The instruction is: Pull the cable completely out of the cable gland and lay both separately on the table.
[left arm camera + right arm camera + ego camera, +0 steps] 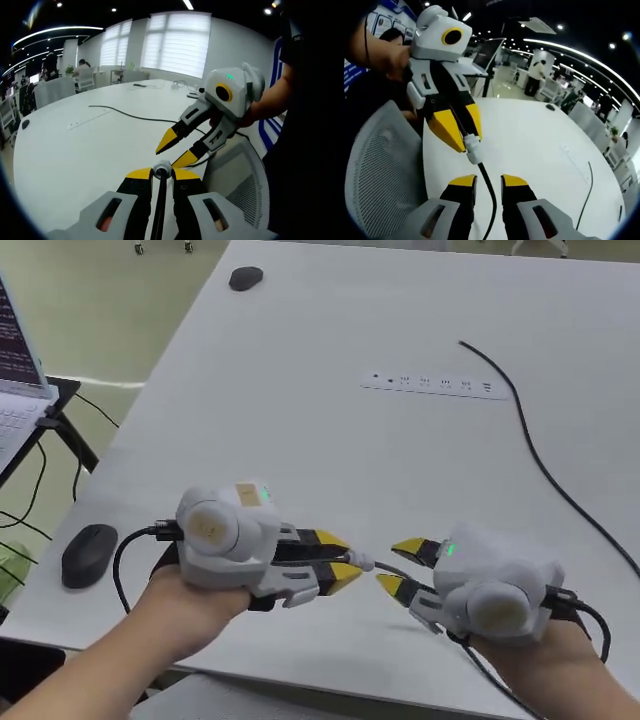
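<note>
My left gripper (345, 558) is shut on a small white cable gland (358, 562), which pokes out past its yellow tips just above the white table's (300, 440) near edge. In the left gripper view the gland (162, 170) is pinched between the jaws of the left gripper (162, 174). A thin black cable (490, 192) runs from the gland (473, 150) down between the jaws of my right gripper (489, 181), which stand open on either side of it. The right gripper (393, 566) faces the left one, tip to tip.
A white power strip (435, 385) lies mid-table and a long black cord (540, 465) trails to the right edge. One dark mouse (88, 552) sits at the near left corner, another (245, 278) at the far end. A grey mesh chair (380, 165) is below the grippers.
</note>
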Demonstrator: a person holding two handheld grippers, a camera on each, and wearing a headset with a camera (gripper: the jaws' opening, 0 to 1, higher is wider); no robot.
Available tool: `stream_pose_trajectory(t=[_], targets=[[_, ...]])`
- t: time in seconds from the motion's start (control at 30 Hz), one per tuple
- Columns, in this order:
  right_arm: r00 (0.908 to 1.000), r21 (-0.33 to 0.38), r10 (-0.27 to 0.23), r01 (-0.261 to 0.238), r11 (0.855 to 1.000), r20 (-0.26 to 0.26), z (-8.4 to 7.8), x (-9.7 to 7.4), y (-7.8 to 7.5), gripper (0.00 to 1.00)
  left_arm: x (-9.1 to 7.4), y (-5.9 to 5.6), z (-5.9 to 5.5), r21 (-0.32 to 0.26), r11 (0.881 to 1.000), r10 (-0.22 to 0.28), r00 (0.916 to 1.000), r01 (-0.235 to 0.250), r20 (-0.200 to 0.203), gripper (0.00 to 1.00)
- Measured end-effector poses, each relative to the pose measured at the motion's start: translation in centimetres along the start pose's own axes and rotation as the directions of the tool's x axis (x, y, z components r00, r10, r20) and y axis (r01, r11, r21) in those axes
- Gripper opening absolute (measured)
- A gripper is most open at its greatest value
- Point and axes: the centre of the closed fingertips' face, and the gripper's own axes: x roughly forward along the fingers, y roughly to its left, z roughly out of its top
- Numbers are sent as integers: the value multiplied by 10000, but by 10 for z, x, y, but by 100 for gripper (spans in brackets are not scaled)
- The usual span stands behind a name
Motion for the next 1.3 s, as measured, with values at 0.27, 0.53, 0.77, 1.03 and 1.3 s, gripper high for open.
stream_pose_trajectory(t=[0.27, 0.53, 0.77, 1.03, 1.3], targets=[[9997, -155, 25, -21, 9999, 243, 7, 1, 4, 6, 0, -3, 2, -155, 9998, -86, 9997, 89, 207, 15], [9997, -234, -6, 11, 9997, 247, 4, 2, 7, 2, 1, -8, 0, -281, 9992, -284, 9992, 291, 266, 15], [9993, 184, -44, 38, 9998, 377, 3, 1, 6, 0, 2, -9, 0, -234, 9993, -274, 9992, 281, 282, 15], [9992, 964, -380, 393, 9946, -146, -18, 0, -10, 0, -1, -4, 7, -327, 9993, -184, 9983, 202, 550, 15], [9959, 2601, -653, 797, 9623, -633, -55, -10, -28, 0, -2, 0, 6, -445, 9989, -94, 9982, 120, 593, 15]])
